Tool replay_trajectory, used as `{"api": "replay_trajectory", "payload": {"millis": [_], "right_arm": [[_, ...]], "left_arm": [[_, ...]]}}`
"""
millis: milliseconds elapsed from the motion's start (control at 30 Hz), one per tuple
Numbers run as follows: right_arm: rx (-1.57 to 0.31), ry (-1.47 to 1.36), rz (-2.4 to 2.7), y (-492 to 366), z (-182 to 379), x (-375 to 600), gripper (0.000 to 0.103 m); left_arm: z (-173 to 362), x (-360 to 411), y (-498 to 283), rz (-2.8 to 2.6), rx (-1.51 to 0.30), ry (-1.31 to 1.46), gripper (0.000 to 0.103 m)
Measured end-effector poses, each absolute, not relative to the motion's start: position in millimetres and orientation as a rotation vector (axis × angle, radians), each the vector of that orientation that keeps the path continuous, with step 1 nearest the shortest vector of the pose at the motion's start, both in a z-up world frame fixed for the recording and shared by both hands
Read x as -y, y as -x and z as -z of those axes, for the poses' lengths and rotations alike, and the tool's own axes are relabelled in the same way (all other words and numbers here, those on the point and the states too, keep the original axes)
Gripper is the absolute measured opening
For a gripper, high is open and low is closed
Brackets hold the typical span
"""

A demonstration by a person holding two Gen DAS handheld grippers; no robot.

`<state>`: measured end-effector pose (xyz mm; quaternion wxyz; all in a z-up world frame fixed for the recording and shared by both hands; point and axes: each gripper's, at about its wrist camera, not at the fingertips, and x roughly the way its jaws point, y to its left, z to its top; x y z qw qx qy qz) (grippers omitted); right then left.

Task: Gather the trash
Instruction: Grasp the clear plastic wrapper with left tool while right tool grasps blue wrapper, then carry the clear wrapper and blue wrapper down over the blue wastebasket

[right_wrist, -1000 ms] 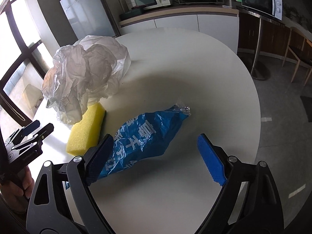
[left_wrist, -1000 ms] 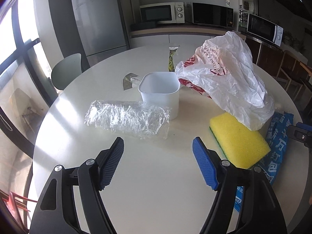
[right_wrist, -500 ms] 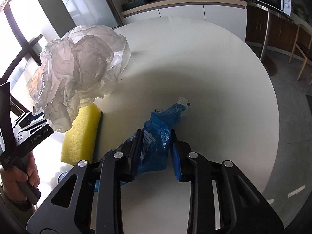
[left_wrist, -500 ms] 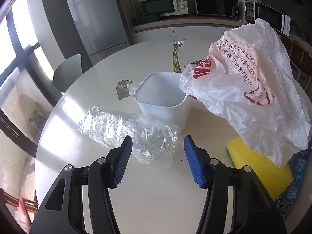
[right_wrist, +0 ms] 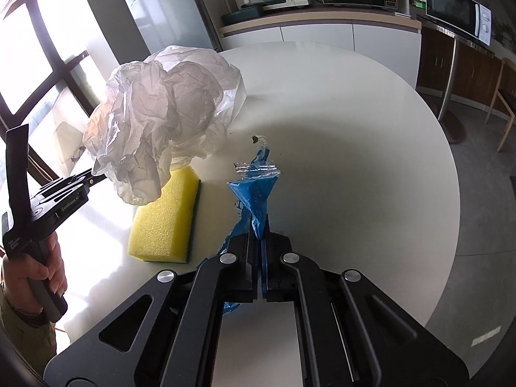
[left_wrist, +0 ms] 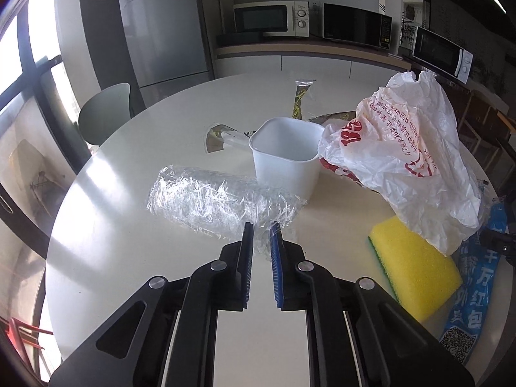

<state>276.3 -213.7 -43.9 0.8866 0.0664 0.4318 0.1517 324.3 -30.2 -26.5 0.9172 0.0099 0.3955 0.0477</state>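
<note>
The collecting looks only begun: both tools have a piece of litter pinched, yet nothing seems to have gone into a container. The left gripper (left_wrist: 262, 229) is drawn narrow on the near edge of the crumpled clear plastic wrap (left_wrist: 219, 201), which lies on the round white bench (left_wrist: 129, 225) just in front of the white tub (left_wrist: 285, 158); the tub's inside appears empty. The right gripper (right_wrist: 259, 242) is closed tight on the blue wrapper (right_wrist: 254, 200), whose pinched part stands up from the bench at its near right, with the rest trailing down beside the yellow sponge (right_wrist: 166, 216). Left to gather, by my reading, are a thin green-and-yellow sachet (left_wrist: 300, 100) at the far side and a silvery wrapper scrap (left_wrist: 219, 137) left of the tub. The white plastic bag (left_wrist: 406, 158) with red print sits puffed up right of the tub, overhanging the sponge; it may be meant as the trash sack, though that is a guess, and whether the sponge counts as trash cannot be told. The bench is smooth, glossy and sunlit from tall windows on the left. Beyond it are a grey chair (left_wrist: 104, 113), a steel fridge (left_wrist: 161, 29), and a counter carrying three microwaves (left_wrist: 271, 17).
</note>
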Motion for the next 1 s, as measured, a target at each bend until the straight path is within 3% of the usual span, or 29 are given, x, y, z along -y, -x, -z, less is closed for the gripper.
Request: {"api": "replay_trajectory", "payload": {"millis": [1000], "right_arm": [[-0.705,-0.142,-0.419,-145.0,-31.4,183.1,0.001]], "left_arm": [[-37.4,19.2,-141.3,0.028,-0.586,0.049,0.008]]}}
